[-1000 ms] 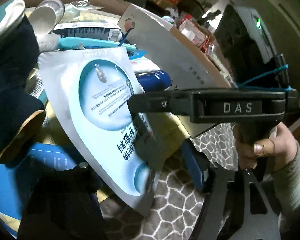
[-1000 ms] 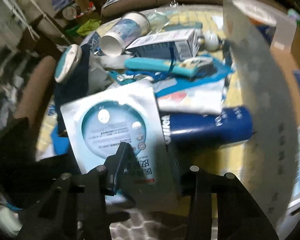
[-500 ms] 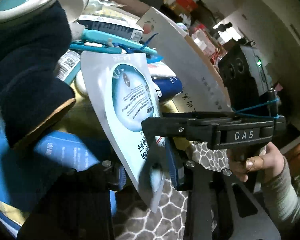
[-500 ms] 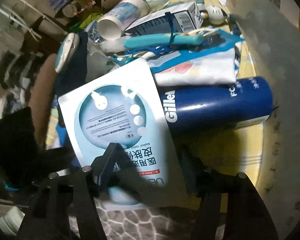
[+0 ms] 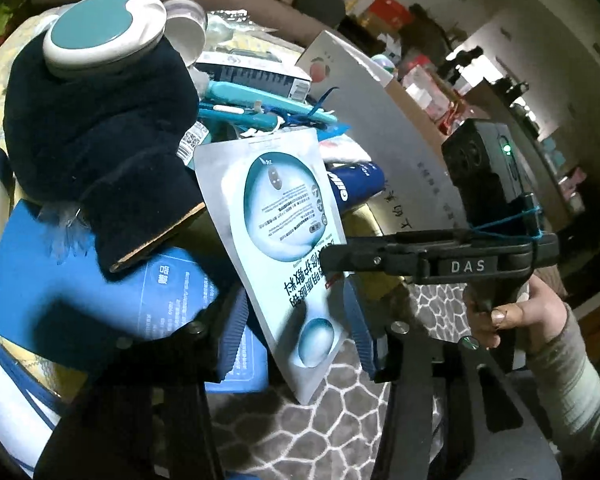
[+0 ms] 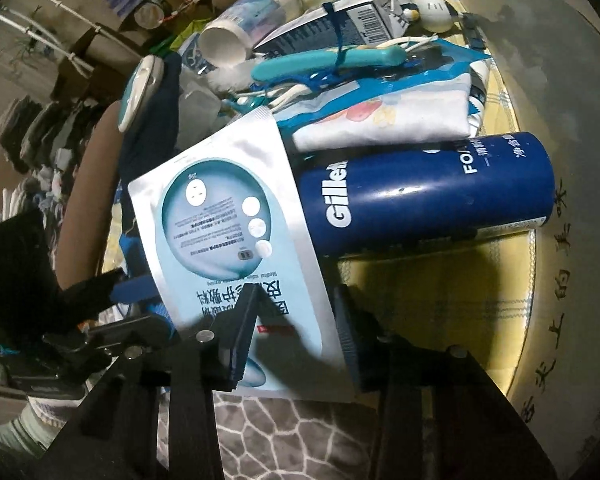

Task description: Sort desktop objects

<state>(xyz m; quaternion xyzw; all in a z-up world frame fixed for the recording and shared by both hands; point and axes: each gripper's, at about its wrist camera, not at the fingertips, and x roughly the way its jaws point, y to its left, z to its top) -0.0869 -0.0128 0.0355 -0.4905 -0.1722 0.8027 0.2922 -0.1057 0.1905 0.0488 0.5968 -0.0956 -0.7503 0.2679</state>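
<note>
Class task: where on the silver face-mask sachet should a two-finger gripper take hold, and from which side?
Grip the face-mask sachet by its near bottom edge, which overhangs the table, coming in from the near side. It is thin and flat, so pads close best across its faces there.

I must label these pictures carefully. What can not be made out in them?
- Left wrist view: can mostly behind sachet.
- Left wrist view: blue box partly under dark cloth.
- Right wrist view: cup print blurred.
- Right wrist view: grey board cut by edge.
</note>
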